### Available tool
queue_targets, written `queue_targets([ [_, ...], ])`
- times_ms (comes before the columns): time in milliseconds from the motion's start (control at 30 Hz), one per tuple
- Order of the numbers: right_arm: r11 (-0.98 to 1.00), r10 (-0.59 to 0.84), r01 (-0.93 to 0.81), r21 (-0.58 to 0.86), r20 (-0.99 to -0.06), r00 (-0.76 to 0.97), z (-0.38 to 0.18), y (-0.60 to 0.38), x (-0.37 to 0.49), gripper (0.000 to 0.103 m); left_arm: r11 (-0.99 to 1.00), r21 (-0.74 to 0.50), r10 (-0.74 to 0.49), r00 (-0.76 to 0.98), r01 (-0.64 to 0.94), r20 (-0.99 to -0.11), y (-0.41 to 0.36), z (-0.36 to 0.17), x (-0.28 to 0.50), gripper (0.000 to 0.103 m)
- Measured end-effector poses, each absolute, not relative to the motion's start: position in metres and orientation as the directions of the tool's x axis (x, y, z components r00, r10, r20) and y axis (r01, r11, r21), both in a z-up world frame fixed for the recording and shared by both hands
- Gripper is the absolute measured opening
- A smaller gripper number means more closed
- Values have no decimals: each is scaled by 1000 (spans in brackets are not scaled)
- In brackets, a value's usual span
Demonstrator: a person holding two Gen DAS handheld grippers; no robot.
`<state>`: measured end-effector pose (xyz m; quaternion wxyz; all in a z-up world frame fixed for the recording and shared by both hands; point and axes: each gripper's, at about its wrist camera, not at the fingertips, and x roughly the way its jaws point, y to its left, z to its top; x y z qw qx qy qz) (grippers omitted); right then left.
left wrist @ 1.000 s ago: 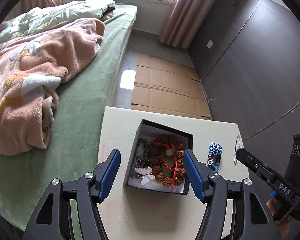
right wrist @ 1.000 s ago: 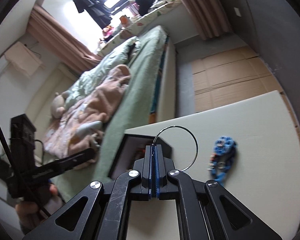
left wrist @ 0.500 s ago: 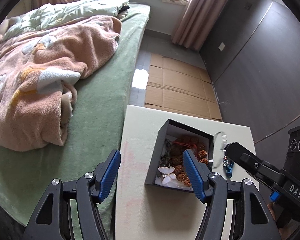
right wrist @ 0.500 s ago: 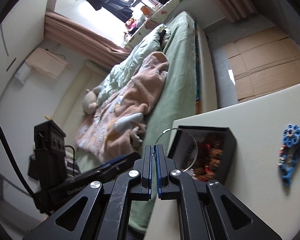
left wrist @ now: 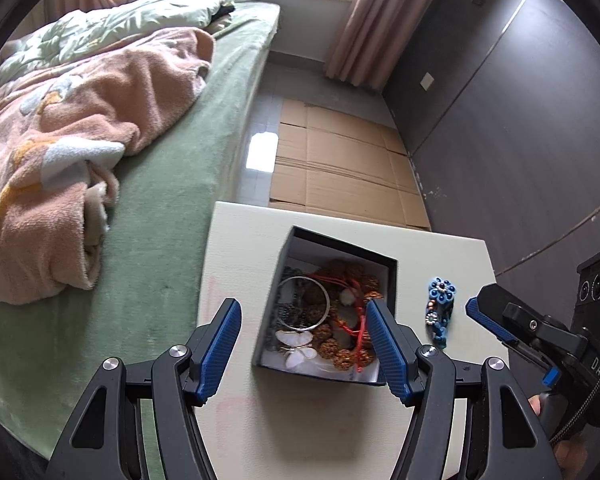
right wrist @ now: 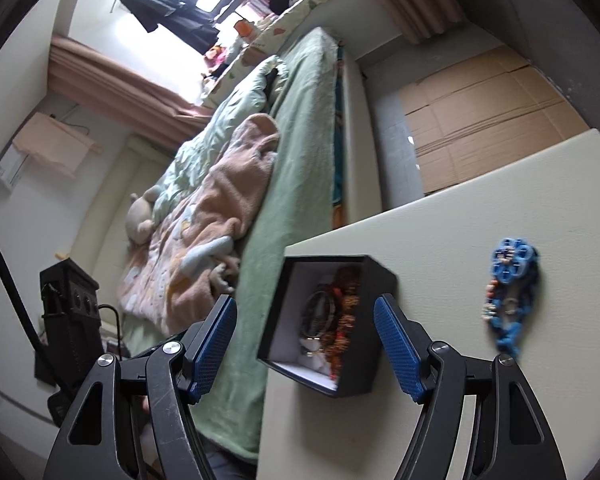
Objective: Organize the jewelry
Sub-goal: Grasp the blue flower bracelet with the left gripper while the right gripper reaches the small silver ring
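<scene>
So the setup: a pale surface [left wrist: 260, 420] next to a bed [left wrist: 172, 200], with a black box [left wrist: 332, 308] on it holding the jewelry pile. The only piece outside the box is the blue beaded bracelet [left wrist: 440, 312], lying flat on the surface just beside the box's right wall, not touching it as far as I can tell.

What matters for the next move, I'd guess, is that bracelet. In the right wrist view the blue beaded bracelet [right wrist: 510, 296] sits off to the right of the right gripper [right wrist: 304, 344], past its right finger, with its long axis running roughly along the fingers' direction, flower end farthest away. The right gripper [left wrist: 476, 308] is clearly the closer one; the left gripper [left wrist: 304, 344] is parked over the box, which fills the gap between its fingers. So the right side should swing over and probably pinch it across the narrow width.

Both grippers are spread wide with nothing in them.

Compared with half a second ago: the right gripper was pinched on a thin silver bangle [left wrist: 304, 304] held over the box. Now that bangle lies inside the box on top of the brown beads and red cord, and the fingers have let go.
</scene>
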<state>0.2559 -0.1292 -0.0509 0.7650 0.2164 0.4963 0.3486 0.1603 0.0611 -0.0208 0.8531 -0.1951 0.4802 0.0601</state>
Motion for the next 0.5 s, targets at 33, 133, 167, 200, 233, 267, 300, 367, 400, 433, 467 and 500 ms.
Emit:
queue_targets([
  [33, 671, 741, -313, 672, -614, 271, -51, -135, 257, 72, 919, -276, -89, 533, -282, -842, 57, -21, 162, 66],
  [133, 693, 721, -295, 657, -630, 290, -51, -155, 258, 72, 924, -286, -111, 539, -253, -835, 42, -20, 167, 66],
  [167, 705, 709, -287, 649, -640, 296, -52, -162, 258, 72, 927, -286, -116, 539, -243, -834, 37, -20, 169, 66],
  [200, 714, 700, -281, 641, -648, 301, -52, -168, 258, 72, 929, -285, -120, 538, -234, -834, 32, -20, 171, 66],
  [233, 722, 692, -277, 634, -653, 307, -53, -173, 258, 72, 932, -285, -125, 539, -224, -833, 27, -19, 174, 66],
  [267, 730, 684, -273, 627, -660, 311, -55, -180, 258, 72, 934, -286, -131, 540, -214, -831, 22, -20, 176, 66],
  [300, 739, 674, -263, 621, -669, 313, -57, -185, 259, 72, 935, -287, -135, 541, -207, -830, 18, -20, 178, 66],
  [367, 752, 659, -241, 614, -681, 320, -61, -194, 261, 72, 940, -287, -146, 539, -187, -829, 7, -20, 183, 66],
  [400, 759, 651, -233, 609, -687, 323, -62, -200, 262, 72, 943, -283, -148, 537, -177, -830, 1, -21, 186, 66],
  [433, 764, 644, -227, 604, -692, 325, -63, -204, 262, 72, 945, -280, -149, 537, -170, -830, -4, -21, 187, 66],
  [467, 770, 636, -220, 598, -699, 327, -64, -209, 262, 72, 947, -279, -153, 541, -159, -827, -10, -21, 190, 66],
  [500, 778, 627, -209, 593, -707, 328, -66, -213, 263, 72, 949, -277, -155, 544, -150, -825, -15, -21, 191, 66],
])
